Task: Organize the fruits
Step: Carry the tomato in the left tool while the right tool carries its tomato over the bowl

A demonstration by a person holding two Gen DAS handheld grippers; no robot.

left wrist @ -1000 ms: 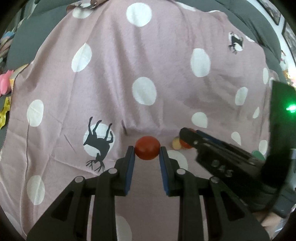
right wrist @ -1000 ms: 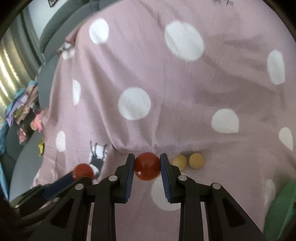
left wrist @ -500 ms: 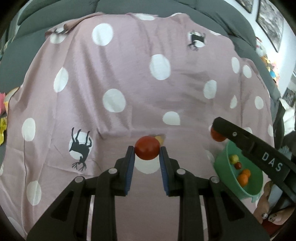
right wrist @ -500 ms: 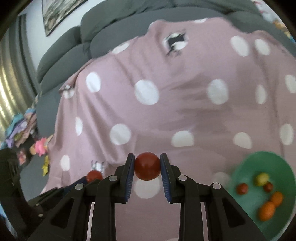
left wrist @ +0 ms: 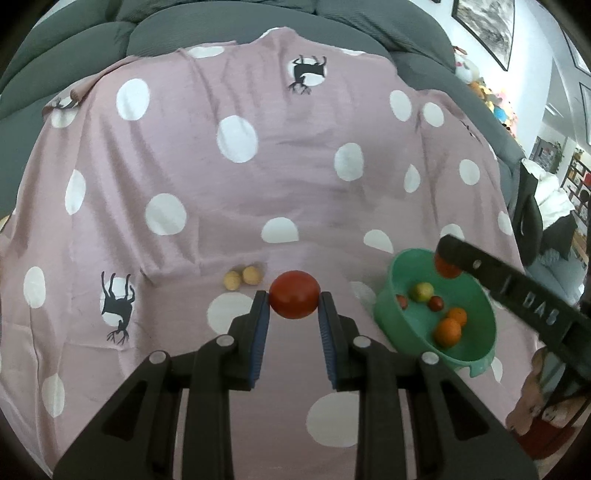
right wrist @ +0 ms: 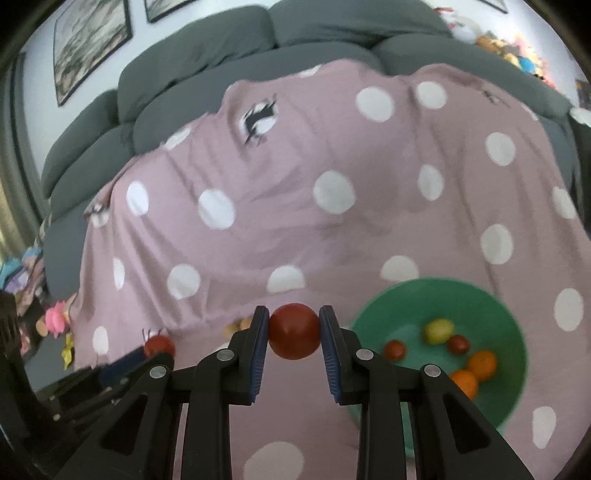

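My left gripper [left wrist: 293, 306] is shut on a red tomato [left wrist: 294, 294], held above the pink dotted blanket [left wrist: 236, 206]. My right gripper [right wrist: 294, 334] is shut on a second red tomato [right wrist: 294, 331]; in the left wrist view that tomato [left wrist: 446, 266] hangs over the far rim of the green bowl [left wrist: 476, 350]. The bowl [right wrist: 513, 398] holds several small fruits, among them two oranges [right wrist: 480, 363] and a yellow-green one [right wrist: 438, 330]. Two small yellow fruits [left wrist: 242, 277] lie on the blanket left of my left gripper.
The blanket covers a grey sofa [left wrist: 207, 26] whose cushions rise at the back. Toys lie at the left [right wrist: 55, 321]. A person's hand [left wrist: 535, 398] shows at the lower right, under the right gripper.
Both grippers have risen and pulled back with their tomatoes. The right gripper has moved right, over the green bowl. The bowl and the two yellow fruits are now in fuller view.
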